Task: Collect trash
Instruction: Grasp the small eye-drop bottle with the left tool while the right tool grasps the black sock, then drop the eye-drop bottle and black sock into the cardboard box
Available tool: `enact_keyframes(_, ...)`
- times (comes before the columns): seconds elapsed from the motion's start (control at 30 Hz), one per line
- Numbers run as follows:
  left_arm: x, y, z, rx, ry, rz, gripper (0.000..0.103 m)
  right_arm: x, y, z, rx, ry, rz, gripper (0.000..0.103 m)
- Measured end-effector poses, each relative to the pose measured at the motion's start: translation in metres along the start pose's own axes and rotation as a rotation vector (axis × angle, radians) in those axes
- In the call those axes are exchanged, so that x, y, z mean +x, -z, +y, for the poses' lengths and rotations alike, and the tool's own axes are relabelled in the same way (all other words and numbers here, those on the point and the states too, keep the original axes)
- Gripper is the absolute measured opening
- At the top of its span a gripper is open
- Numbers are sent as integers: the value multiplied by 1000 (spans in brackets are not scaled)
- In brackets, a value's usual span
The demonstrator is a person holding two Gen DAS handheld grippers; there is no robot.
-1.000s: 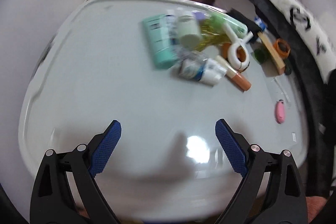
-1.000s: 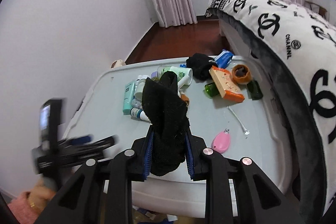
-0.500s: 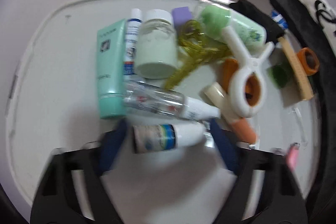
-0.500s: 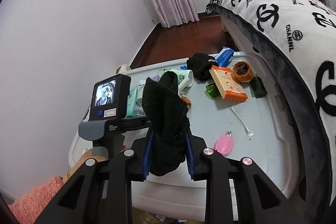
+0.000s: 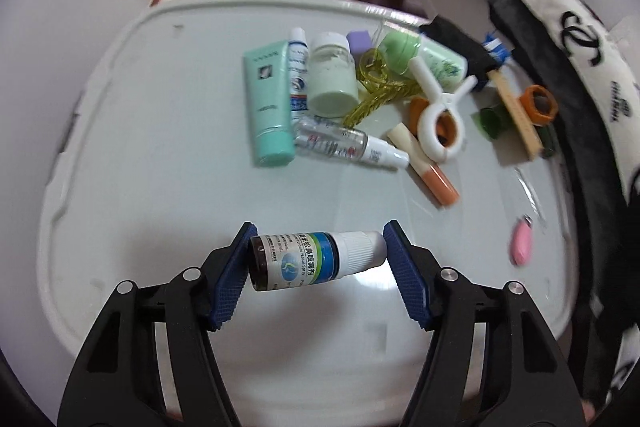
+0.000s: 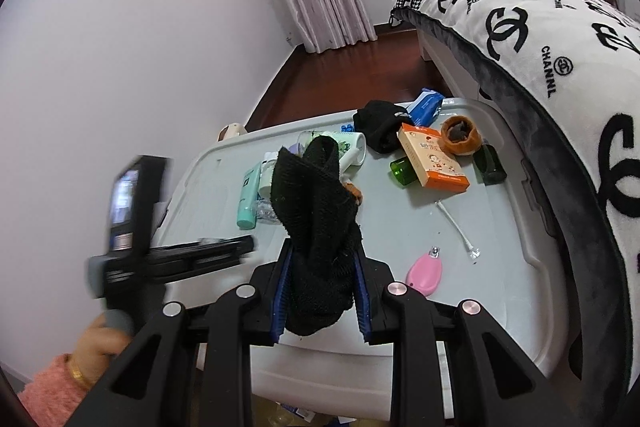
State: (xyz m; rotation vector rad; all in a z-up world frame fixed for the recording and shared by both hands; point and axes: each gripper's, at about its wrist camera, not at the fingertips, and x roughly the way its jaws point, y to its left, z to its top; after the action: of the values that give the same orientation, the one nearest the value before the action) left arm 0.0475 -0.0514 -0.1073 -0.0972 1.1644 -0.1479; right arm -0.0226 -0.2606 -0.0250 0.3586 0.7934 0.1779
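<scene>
Nasal spray bottle, cylindrical, brown glass with white cap, is pinched lengthwise by the left gripper, whose jaws have just been closing, over bare grey lid at 6 o'clock. Clutter lies at 12. The right gripper clamps one fuzzy black sock.

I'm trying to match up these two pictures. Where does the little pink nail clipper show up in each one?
Left wrist view: the pink nail clipper lies at the right edge of the white lid, blurred.
Right wrist view: it lies low and centre-right on the lid, just right of the black sock in the right gripper.
Shared landmark: the teal tube, left of the clutter in both.
</scene>
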Motion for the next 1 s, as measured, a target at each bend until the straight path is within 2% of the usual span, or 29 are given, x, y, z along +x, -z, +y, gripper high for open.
enact_keyframes(0.1, -36, 24, 3, 40, 4, -29, 64, -7, 8, 8, -13, -7, 6, 27)
enact_keyframes(0.23, -71, 67, 9, 90, -39, -56, 64, -14, 27, 32, -89, 1, 11, 27)
enact_keyframes(0.4, -79, 113, 22, 63, -56, -23, 64, -15, 75, 52, -122, 0, 93, 27)
enact_keyframes(0.57, -61, 164, 37, 35, -98, 69, 64, -6, 129, 56, -105, 8, 245, 27)
enact_keyframes(0.73, -17, 208, 42, 7, -70, 232, 64, 13, 180, 50, -86, 64, 429, 27)
enact_keyframes(0.83, 4, 216, 45, -27, -69, 333, 64, 29, 203, 43, -60, 107, 543, 28)
enact_keyframes(0.87, 6, 217, 44, -26, -81, 342, 65, 34, 209, 41, -55, 118, 577, 34)
enact_keyframes(0.93, 14, 221, 42, -15, -122, 378, 82, 43, 216, 38, -59, 180, 618, 57)
enact_keyframes(0.97, 18, 223, 41, -8, -129, 394, 94, 44, 217, 36, -61, 210, 614, 78)
enact_keyframes(1.0, 25, 227, 40, -4, -117, 429, 94, 44, 215, 34, -61, 239, 602, 82)
